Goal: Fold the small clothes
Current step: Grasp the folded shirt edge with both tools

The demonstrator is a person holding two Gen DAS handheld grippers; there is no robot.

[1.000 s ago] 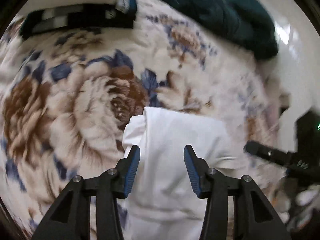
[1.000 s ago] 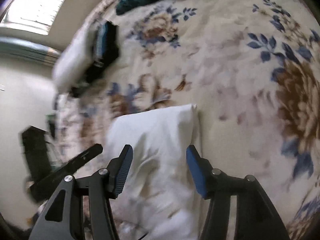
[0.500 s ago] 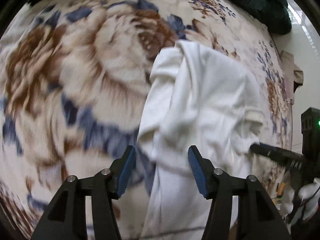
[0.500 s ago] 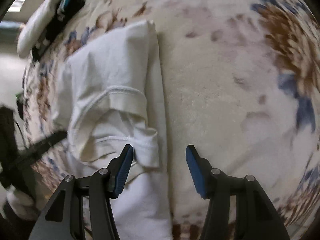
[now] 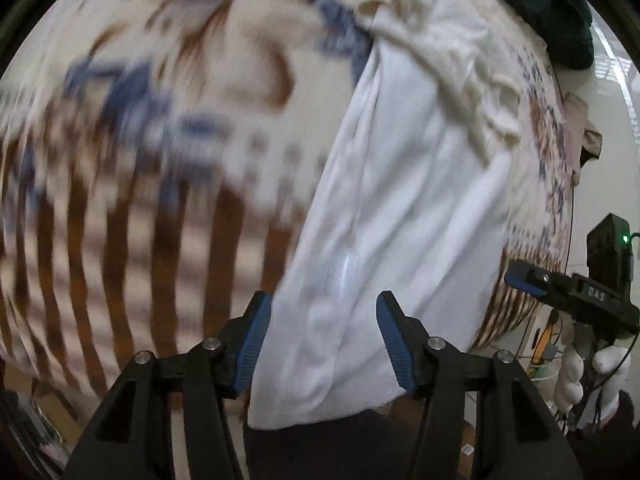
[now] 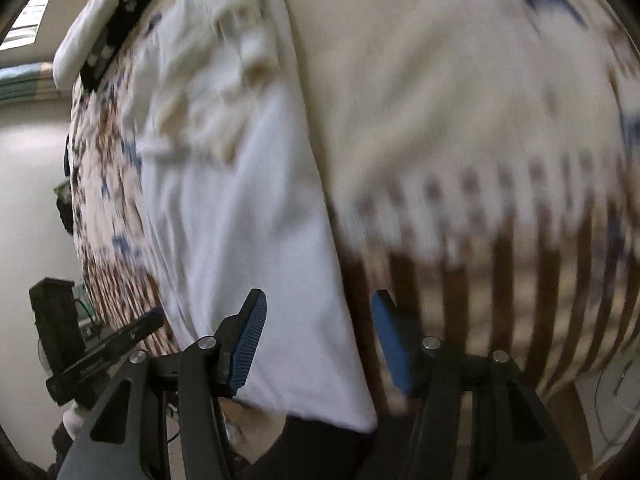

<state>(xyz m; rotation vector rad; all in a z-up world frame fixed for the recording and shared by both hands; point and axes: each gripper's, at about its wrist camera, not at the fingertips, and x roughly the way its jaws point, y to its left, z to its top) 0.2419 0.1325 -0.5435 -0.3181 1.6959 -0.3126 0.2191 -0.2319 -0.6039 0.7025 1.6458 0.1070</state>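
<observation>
A white garment [image 5: 404,200] lies lengthwise on the floral bedspread [image 5: 152,128], its near hem hanging over the bed's front edge and its far end bunched. My left gripper [image 5: 320,336] is open and empty, its fingers either side of the near hem's left part. My right gripper [image 6: 318,340] is open and empty, straddling the garment's [image 6: 248,232] right edge near the hem. The right gripper also shows in the left wrist view [image 5: 524,280]. The left gripper's finger shows in the right wrist view [image 6: 148,322].
A dark teal blanket [image 5: 552,12] is heaped at the far corner of the bed. Dark and white folded items [image 6: 108,28] lie at the far left. The bedspread's brown striped border [image 6: 520,300] drapes over the front edge. A white wall stands beside the bed.
Both grippers have pulled back toward the bed's front edge, from over the garment's middle to its near hem. Both stay open. The garment's lower part now hangs over the edge.
</observation>
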